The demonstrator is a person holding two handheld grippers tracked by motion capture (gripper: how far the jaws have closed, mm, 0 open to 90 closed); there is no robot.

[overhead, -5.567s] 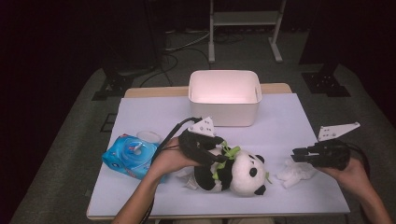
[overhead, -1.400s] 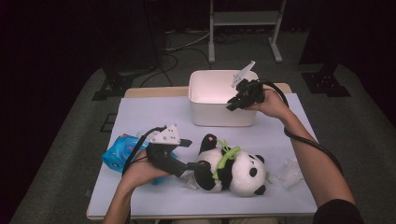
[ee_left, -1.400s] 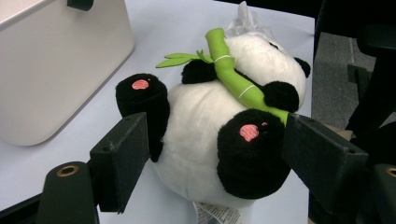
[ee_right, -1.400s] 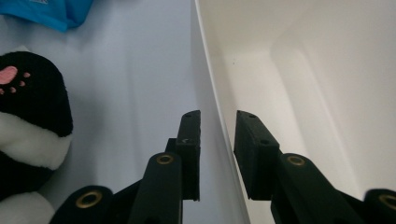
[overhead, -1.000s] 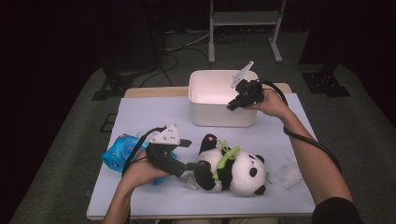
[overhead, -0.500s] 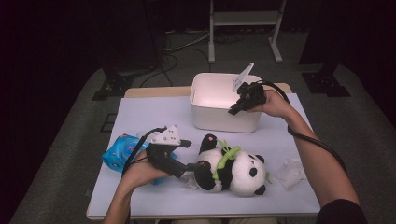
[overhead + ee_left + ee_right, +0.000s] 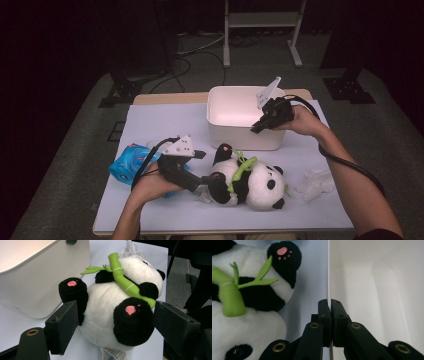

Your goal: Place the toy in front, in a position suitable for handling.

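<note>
A plush panda (image 7: 250, 182) with a green bamboo stalk lies on its back on the white table cover, feet toward my left gripper (image 7: 212, 187). In the left gripper view the panda (image 7: 107, 302) sits between the two wide-apart jaws of my left gripper (image 7: 112, 325), which is open around its rump and legs. My right gripper (image 7: 256, 128) is shut on the near rim of the white bin (image 7: 240, 137). The right gripper view shows my right gripper (image 7: 329, 302) pinching the thin wall of the bin (image 7: 374, 290), with the panda (image 7: 249, 290) just outside it.
A blue patterned pack (image 7: 127, 167) lies by the left hand. A crumpled clear wrapper (image 7: 315, 182) rests at the right of the table cover (image 7: 165, 125). The bin (image 7: 37, 277) stands close behind the panda. A metal stand (image 7: 262, 20) is on the floor beyond.
My right gripper, earlier beside the wrapper, went to the bin's rim and has drawn the bin slightly nearer and rightward. My left gripper shifted from the panda's top to its rump, then held still.
</note>
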